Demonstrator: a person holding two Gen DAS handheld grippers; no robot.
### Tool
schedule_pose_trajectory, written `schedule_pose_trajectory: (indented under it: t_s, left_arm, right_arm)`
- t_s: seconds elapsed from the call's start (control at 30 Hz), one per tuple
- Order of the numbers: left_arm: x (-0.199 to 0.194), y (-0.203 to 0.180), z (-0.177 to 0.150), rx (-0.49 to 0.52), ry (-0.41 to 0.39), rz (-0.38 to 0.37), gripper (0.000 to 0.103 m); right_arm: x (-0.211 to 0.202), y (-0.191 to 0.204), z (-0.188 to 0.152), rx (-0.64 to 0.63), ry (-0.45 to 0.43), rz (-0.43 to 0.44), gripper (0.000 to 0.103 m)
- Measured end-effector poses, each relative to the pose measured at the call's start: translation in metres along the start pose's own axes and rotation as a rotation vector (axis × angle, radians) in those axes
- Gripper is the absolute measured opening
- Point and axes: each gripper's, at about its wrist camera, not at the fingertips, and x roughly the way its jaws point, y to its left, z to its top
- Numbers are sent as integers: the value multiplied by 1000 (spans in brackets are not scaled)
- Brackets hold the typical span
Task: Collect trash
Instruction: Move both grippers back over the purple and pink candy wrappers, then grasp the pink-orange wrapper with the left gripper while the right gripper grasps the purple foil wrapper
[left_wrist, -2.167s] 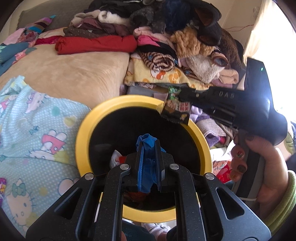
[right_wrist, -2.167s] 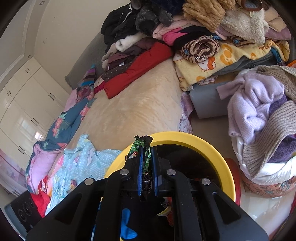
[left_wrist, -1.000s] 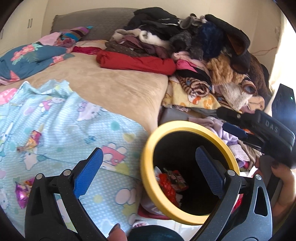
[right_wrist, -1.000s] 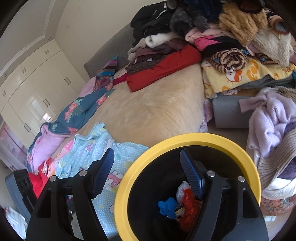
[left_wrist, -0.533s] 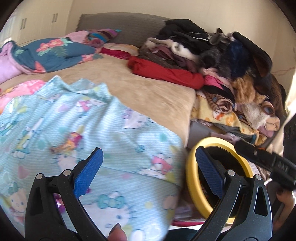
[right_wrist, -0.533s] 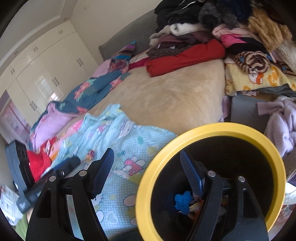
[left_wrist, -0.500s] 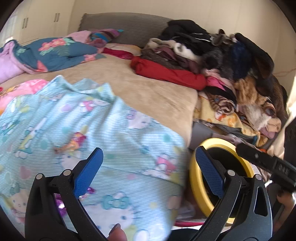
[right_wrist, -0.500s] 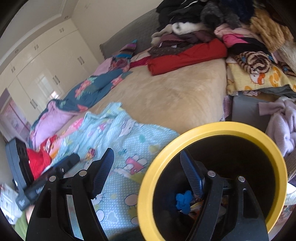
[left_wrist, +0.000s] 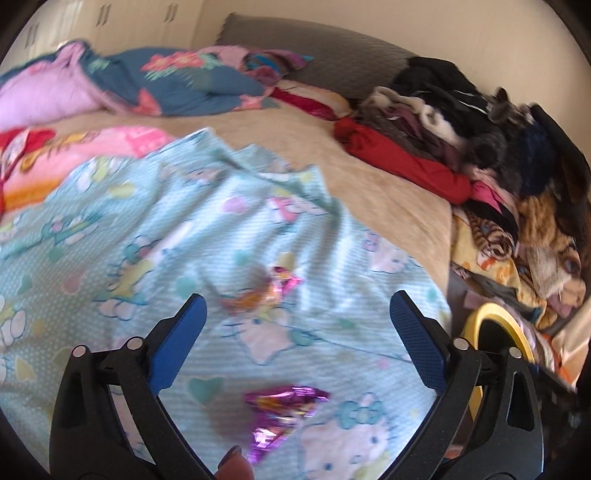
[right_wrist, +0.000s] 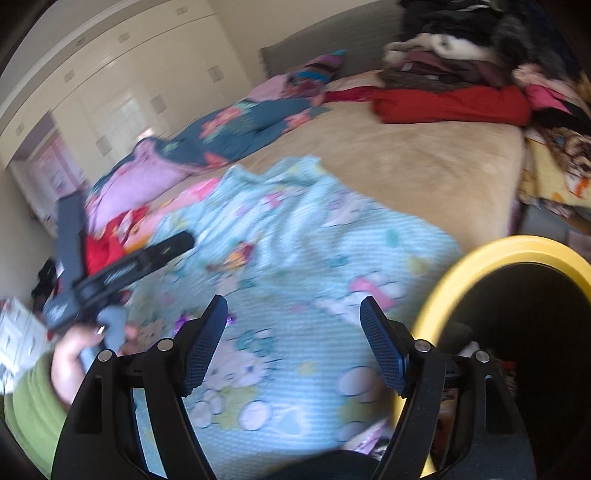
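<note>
My left gripper is open and empty over the light blue Hello Kitty blanket. A shiny purple wrapper lies on the blanket just below and between its fingers. A second pink and orange wrapper lies a little farther out. My right gripper is open and empty above the same blanket, left of the yellow-rimmed black bin. The bin also shows at the right edge of the left wrist view. The left gripper shows in the right wrist view, held in a hand.
A tan bedspread covers the bed. A big pile of clothes with a red garment lies at the right. Pink and blue floral bedding lies at the far left. White wardrobes stand behind.
Both grippers let go of their trash over the bin and opened. They have swung left, away from the bin and over the blanket; the purple wrapper has come into the left view.
</note>
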Motion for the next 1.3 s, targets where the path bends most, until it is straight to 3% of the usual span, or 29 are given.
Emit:
schedule_pose_trajectory:
  t_s: [0.33, 0.4, 0.5, 0.8, 0.93, 1.1, 1.3]
  left_arm:
    - [24, 51, 2, -106, 96, -29, 45]
    - [29, 58, 1, -115, 116, -46, 43]
    - [35, 64, 0, -118, 136, -57, 30]
    - [53, 76, 5, -131, 197, -99, 29]
    - [59, 80, 6, -135, 209, -107, 29]
    - [67, 79, 5, -140, 225, -118, 29]
    - [77, 70, 0, -156, 238, -147, 29]
  right_arm:
    - [46, 48, -9, -30, 91, 95, 73]
    - [55, 57, -10, -67, 108, 92, 73]
    - [68, 73, -13, -156, 131, 83, 73]
    - [105, 106, -21, -315, 171, 90, 61]
    - [120, 110, -21, -329, 184, 90, 53]
    - [131, 107, -23, -329, 212, 91, 34]
    - [121, 94, -23, -285, 210, 112, 24]
